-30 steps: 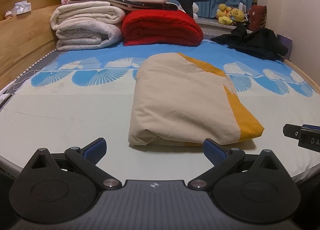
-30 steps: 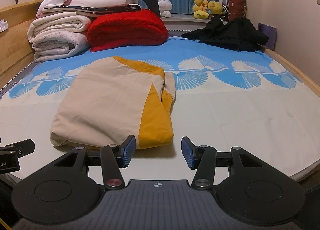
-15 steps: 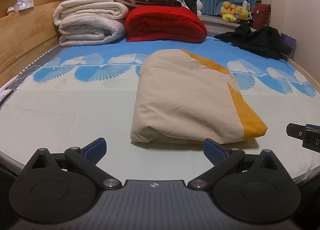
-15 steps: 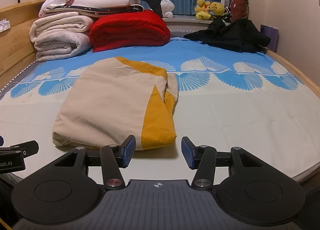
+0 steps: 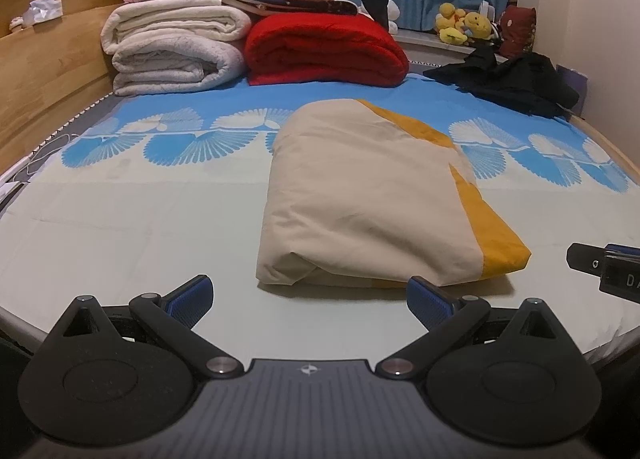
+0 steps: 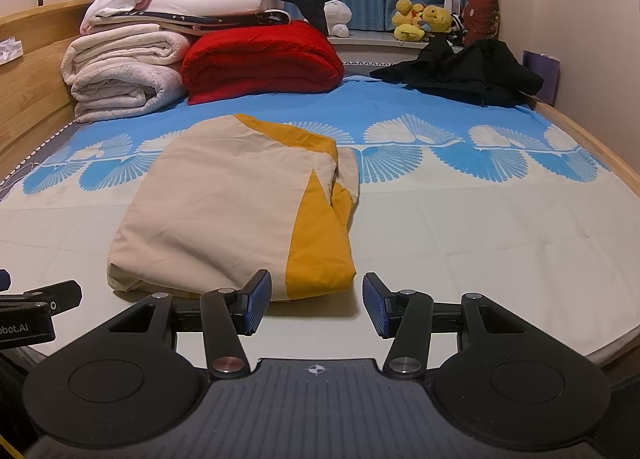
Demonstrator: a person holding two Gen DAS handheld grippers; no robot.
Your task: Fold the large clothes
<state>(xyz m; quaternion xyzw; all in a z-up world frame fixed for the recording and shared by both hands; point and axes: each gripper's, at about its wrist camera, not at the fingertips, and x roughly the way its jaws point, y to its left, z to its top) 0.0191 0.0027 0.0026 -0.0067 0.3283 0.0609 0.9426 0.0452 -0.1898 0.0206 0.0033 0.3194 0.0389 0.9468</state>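
Note:
A beige and yellow cloth (image 5: 372,195) lies folded into a long bundle on the bed, its yellow edge on the right. It also shows in the right wrist view (image 6: 236,211). My left gripper (image 5: 310,299) is open and empty, just in front of the bundle's near end. My right gripper (image 6: 316,303) is open and empty, in front of the bundle's yellow near corner. Neither touches the cloth. The right gripper's side shows at the right edge of the left wrist view (image 5: 604,267).
Folded white blankets (image 5: 172,47) and a red blanket (image 5: 324,49) are stacked at the head of the bed. A black garment (image 6: 460,71) lies at the far right. A wooden bed frame (image 5: 44,71) runs along the left. Plush toys (image 6: 424,19) sit by the curtain.
Both grippers have risen slightly, so the bed and bundle sit lower in view. The cloth has not moved. Both grippers stay open.

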